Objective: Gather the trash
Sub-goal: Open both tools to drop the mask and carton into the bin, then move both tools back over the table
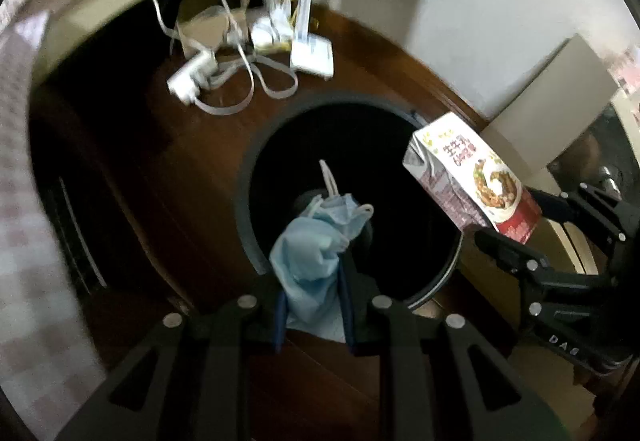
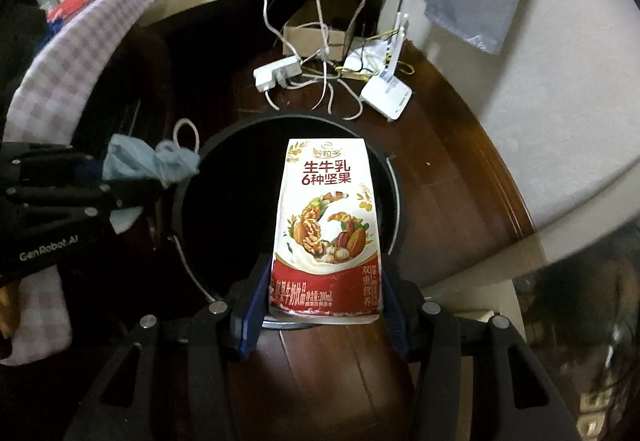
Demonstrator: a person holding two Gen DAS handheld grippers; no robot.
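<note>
**Both grippers over the bin mouth**

Angled steeply down over the black round bin (image 1: 256,177). Left gripper (image 1: 312,273) pinched tight on a crumpled blue face mask (image 1: 316,253), hanging above the bin's near rim. Right gripper (image 2: 324,297) clamped on the base of a milk carton (image 2: 328,225), above the bin's opening. Carton print: "生牛乳 6种坚果", "200mL". Left gripper body marked "GenRobot.AI". Beyond the bin, on the wooden floor (image 2: 440,201): white router (image 2: 386,97), power strip (image 2: 276,75).
</note>
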